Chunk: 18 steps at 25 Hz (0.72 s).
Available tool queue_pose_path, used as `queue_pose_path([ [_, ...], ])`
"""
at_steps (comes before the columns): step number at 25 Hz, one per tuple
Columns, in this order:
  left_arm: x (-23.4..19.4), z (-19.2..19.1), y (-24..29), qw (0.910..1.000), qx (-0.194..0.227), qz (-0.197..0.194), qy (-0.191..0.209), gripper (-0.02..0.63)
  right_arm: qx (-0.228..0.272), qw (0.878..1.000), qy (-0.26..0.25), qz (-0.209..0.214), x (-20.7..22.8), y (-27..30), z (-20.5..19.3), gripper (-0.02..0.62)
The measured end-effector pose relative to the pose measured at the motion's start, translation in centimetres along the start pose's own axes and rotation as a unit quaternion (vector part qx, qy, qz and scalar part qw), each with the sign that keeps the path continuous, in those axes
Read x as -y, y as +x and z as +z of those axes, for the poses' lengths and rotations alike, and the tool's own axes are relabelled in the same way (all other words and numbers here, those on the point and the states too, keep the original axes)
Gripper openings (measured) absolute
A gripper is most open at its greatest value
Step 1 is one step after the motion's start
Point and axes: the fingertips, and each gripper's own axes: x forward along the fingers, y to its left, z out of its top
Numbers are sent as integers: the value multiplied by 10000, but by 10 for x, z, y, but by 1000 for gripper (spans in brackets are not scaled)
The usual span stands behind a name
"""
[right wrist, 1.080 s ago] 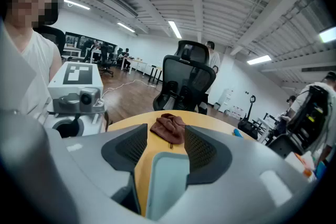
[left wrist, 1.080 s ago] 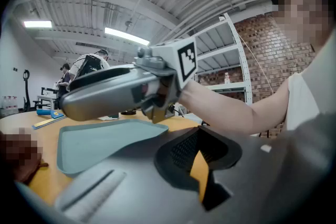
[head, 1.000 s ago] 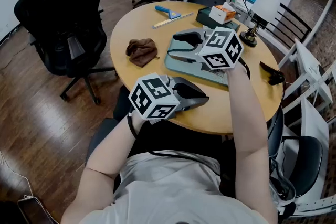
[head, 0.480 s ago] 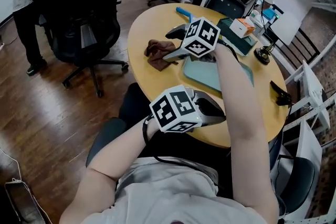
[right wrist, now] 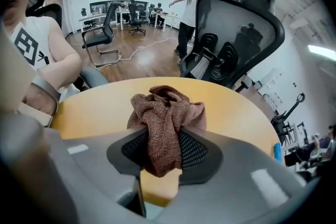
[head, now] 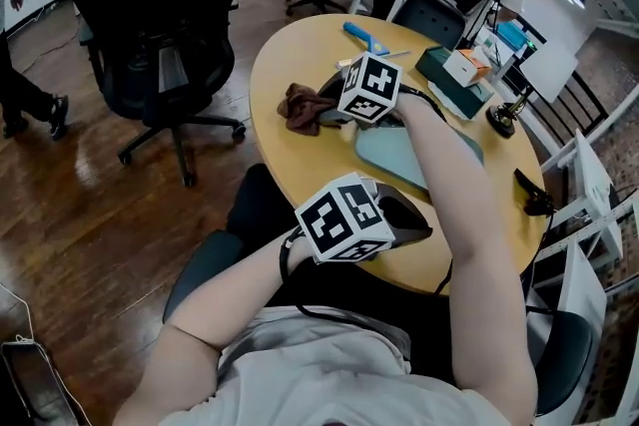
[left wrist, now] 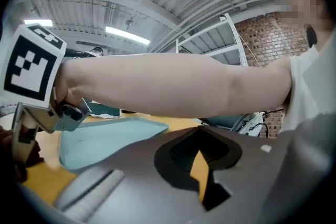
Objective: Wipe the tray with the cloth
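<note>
No words, numbers or brand names can be read anywhere. The cube (head: pixel 369 87) on the right tool (right wrist: pixel 164 152) and the cube (head: pixel 344 217) on the left tool (left wrist: pixel 199 136) carry only black-and-white square code markers. The orange-and-white box (head: pixel 466 67) beyond the tray (head: pixel 384 155) bears print too small to read.

Right arm reaches forward, right gripper (right wrist: pixel 164 157) clamped on the cloth (right wrist: pixel 165 107); left gripper (head: pixel 419 226) sits near the body, jaws together.
</note>
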Motion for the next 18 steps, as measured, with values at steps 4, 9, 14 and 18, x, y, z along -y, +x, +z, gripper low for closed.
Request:
queue_pose_path([
  [4,-5,1,-2,9999,59,134,8,0,717,9967,196,-319,3,-48,16,126],
  [9,-15,-1,-1,9996,17,274,-82,0,476,9950,304,-827,0,-122,-18,126],
  [14,-13,0,1,9997,-4,239,-107,0,22,9968,673,-434,-39,-124,-87,127],
  [18,-13,0,-1,9996,22,235,-121,0,-64,9942,1004,-392,-47,-89,-105,129],
])
